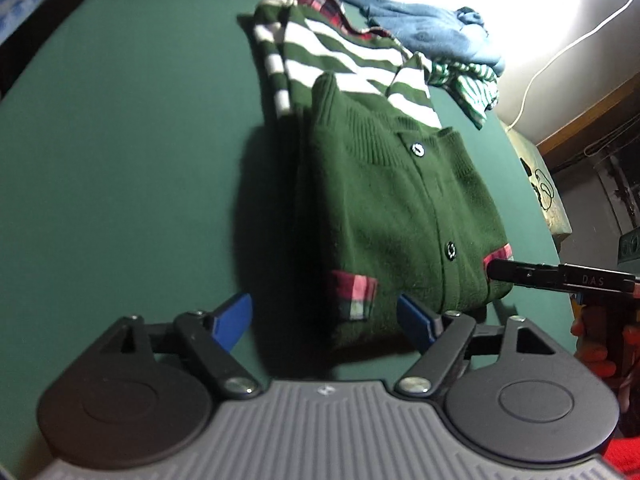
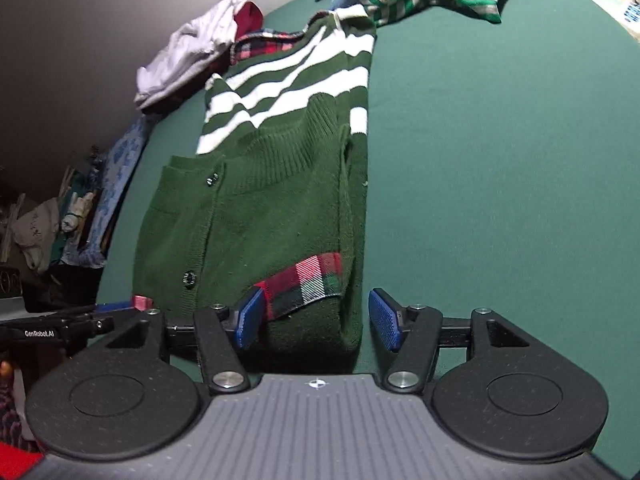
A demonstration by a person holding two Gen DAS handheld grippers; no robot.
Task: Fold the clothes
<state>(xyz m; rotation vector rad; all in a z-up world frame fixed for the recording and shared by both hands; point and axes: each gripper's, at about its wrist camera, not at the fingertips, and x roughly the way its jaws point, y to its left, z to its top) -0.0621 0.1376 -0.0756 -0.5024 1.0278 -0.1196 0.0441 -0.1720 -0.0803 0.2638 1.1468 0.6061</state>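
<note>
Soft, knitted green cardigan (image 2: 256,236), folded flat on smooth green bench (image 2: 500,184), between both grippers' spread blue fingers (image 2: 386,320).

Green cardigan (image 2: 256,220): soft knit wool-like cloth, ribbed at neck, w/ glossy dark plastic buttons (image 1: 451,249) and woven plaid cuff (image 2: 308,280). Striped top (image 2: 288,80) under it: smoother knit. Desk (image 1: 120,160) covered in matt green cloth, flat, no sheen. Left gripper (image 1: 324,312): matt black plastic arms, ridged grey body, shiny metal screws; blue pads (image 2: 384,318) look textured, rubbery.
</note>
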